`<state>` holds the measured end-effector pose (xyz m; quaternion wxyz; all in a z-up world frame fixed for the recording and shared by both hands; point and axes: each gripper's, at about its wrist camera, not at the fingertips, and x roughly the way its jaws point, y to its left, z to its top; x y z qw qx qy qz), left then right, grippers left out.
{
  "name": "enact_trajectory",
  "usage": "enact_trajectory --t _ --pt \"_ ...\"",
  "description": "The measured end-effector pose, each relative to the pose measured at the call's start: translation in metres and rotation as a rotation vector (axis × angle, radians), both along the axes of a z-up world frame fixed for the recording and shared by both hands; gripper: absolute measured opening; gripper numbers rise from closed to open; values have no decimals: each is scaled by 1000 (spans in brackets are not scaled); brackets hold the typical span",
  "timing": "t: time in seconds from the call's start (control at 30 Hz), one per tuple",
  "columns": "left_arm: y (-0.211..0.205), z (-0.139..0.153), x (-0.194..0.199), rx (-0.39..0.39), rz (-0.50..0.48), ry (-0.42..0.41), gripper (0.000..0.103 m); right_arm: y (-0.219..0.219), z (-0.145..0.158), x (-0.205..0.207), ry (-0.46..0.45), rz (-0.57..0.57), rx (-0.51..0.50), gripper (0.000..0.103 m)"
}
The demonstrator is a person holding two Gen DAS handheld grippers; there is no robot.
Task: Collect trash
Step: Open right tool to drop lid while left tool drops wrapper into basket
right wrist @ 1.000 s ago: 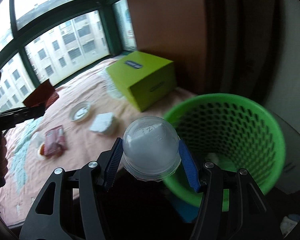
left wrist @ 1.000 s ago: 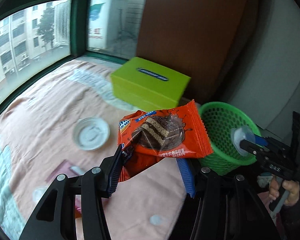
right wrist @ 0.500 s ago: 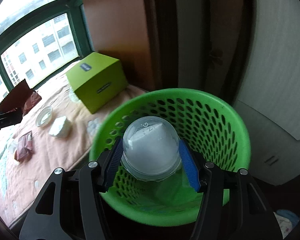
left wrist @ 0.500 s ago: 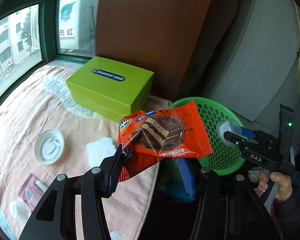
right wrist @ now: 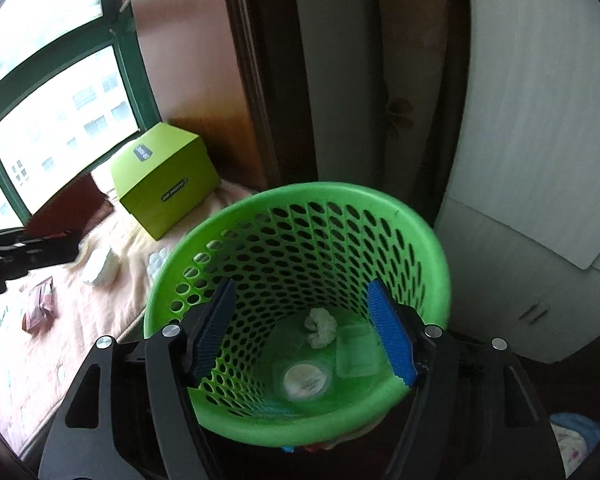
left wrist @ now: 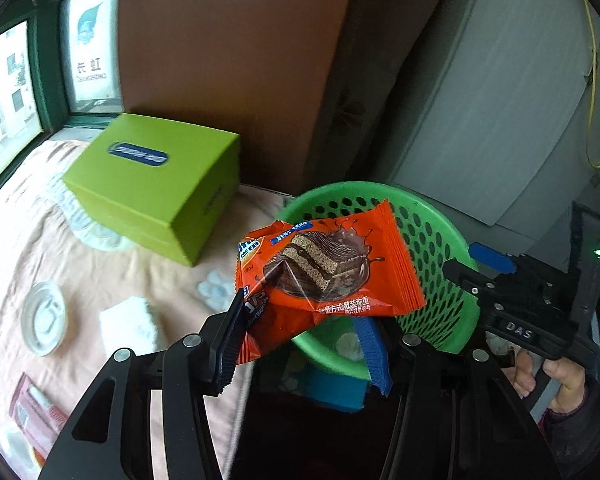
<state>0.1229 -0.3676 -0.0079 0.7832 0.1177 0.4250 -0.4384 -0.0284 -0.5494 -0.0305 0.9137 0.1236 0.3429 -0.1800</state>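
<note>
The left gripper pinches the orange snack wrapper by its crumpled lower-left corner; it looks light, crinkly and slippery. The right gripper, jaws just opened and empty, hangs over the green basket, which shows at three o'clock of the wrapper in the left wrist view.

My left tool is black plastic, two open-framed arms with round silver screws at the joints, and its fingers carry ribbed pads, one dark and one bright blue. My right tool is built the same, with ribbed blue pads on both fingers. From the left camera its black body shows white letters "DAS" and a small green light, and my hand wears a dark sleeve.
</note>
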Motion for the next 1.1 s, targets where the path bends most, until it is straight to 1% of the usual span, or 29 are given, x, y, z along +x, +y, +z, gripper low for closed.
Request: enact_trajectory --t 0.1,0.43,0.5,0.6,0.67,0.83,1.0,1.1 --pt "-15 -5 -4 15 -16 6 51 -3 6 -10 -26 -9 0 72" --pt "-49 -21 -11 31 -46 36 51 -9 13 -32 -72 -27 15 73" --pt "-53 -23 -13 32 -48 41 54 -10 12 -32 -69 -32 15 73" --pt "-57 -24 -15 28 -53 43 62 -10 12 -35 -69 -35 20 73" --pt "-57 -24 -17 20 -49 41 74 -9 12 -36 -71 -37 19 73" --pt "-44 -20 -19 7 -34 35 75 -4 15 -38 -74 -29 16 73" --pt "-15 -8 -17 -5 10 2 75 8 19 -36 -80 -7 20 73" --pt "5 -3 -16 2 47 -22 75 19 20 -32 -85 15 22 75"
